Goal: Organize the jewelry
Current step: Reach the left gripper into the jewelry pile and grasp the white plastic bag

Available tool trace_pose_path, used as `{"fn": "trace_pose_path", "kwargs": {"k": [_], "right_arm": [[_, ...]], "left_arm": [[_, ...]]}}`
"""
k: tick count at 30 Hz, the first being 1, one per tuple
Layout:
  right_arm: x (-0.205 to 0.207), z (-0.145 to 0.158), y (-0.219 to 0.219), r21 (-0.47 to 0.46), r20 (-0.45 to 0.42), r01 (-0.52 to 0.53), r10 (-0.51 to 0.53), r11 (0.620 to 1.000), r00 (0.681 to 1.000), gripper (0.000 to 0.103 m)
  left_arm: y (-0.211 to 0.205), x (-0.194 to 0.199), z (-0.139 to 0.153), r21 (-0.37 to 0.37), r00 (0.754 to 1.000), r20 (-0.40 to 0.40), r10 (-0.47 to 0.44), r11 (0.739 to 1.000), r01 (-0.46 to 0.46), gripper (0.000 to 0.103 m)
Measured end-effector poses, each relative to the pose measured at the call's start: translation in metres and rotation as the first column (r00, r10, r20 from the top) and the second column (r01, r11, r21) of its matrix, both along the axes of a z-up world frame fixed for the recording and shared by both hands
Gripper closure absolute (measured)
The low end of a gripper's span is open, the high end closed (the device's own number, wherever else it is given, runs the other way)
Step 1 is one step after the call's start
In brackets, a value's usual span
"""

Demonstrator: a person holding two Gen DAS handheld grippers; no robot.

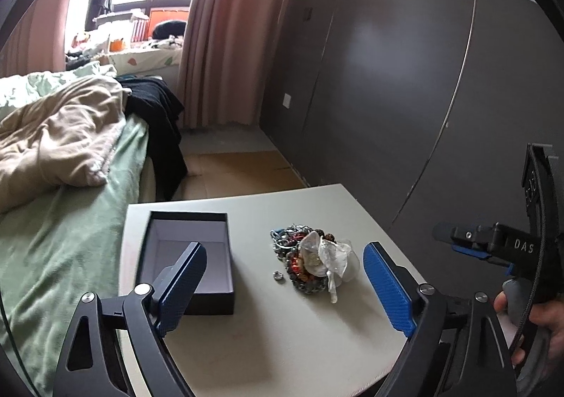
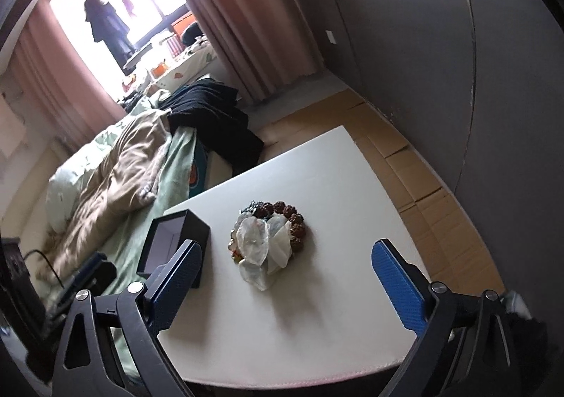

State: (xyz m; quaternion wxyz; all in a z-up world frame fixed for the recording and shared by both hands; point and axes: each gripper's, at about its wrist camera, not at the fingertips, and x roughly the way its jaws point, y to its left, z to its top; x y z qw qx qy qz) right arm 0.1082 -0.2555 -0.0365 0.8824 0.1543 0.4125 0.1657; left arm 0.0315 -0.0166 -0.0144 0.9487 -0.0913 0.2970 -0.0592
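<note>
My left claw (image 1: 285,291) and right claw (image 2: 285,286) both hang released, holding nothing. On the desk (image 1: 282,344), the open black box (image 1: 190,256) runs its long axis toward twelve o'clock, with the jewelry pile (image 1: 310,259) at its three o'clock.

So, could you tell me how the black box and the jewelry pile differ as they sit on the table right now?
The black box is one rigid, straight-edged, open container with a pale, bare interior; the jewelry pile is a loose, irregular heap of beads, chains and clear plastic bags. The box is plain dark outside; the pile is multicoloured. The box sits near the table's bed-side edge, the pile nearer its middle. Both rest on the table, untouched by either gripper.
</note>
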Motion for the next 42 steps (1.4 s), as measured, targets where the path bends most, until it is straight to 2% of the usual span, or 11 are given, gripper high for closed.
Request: {"fn": "trace_pose_path", "kwargs": {"k": [8,13,16,19,25,29,34,37,38,42], "right_arm": [[0.021,-0.014,-0.004,0.005,-0.064,0.042,-0.042,0.999,0.997,0.005],[0.028,-0.016,-0.013,-0.003,-0.073,0.074,-0.074,0.997,0.995,0.005],[0.032,-0.019,-0.023,0.005,-0.090,0.105,-0.104,0.994,0.991,0.005],[0.036,-0.018,-0.027,0.000,-0.091,0.118,-0.117,0.993,0.989,0.005],[0.043,-0.021,-0.034,0.021,-0.106,0.131,-0.128,0.991,0.986,0.005],[0.050,-0.023,-0.034,0.034,-0.121,0.130,-0.125,0.991,0.985,0.005],[0.054,-0.024,-0.031,0.032,-0.125,0.134,-0.129,0.990,0.984,0.005],[0.055,-0.025,-0.029,0.034,-0.131,0.129,-0.123,0.991,0.984,0.005],[0.055,-0.025,-0.027,0.035,-0.132,0.127,-0.121,0.991,0.984,0.005],[0.057,-0.027,-0.020,0.026,-0.134,0.115,-0.111,0.993,0.985,0.005]], "left_arm": [[-0.026,0.030,-0.021,0.039,0.995,-0.098,-0.002,0.999,0.006,0.012],[-0.040,0.043,-0.033,0.008,0.990,-0.130,-0.055,0.998,0.057,0.013],[-0.047,0.053,-0.042,-0.016,0.984,-0.159,-0.079,0.997,0.077,0.040],[-0.051,0.061,-0.049,-0.032,0.982,-0.171,-0.081,0.997,0.077,0.040],[-0.064,0.073,-0.058,-0.001,0.979,-0.181,-0.089,0.996,0.090,0.042],[-0.068,0.085,-0.068,0.008,0.975,-0.208,-0.084,0.996,0.088,0.055],[-0.069,0.098,-0.081,0.003,0.969,-0.236,-0.070,0.997,0.073,0.062],[-0.071,0.107,-0.089,0.013,0.965,-0.251,-0.074,0.997,0.080,0.075],[-0.071,0.108,-0.091,0.025,0.965,-0.252,-0.073,0.996,0.082,0.084],[-0.065,0.107,-0.090,0.006,0.969,-0.237,-0.070,0.997,0.073,0.093]]}}
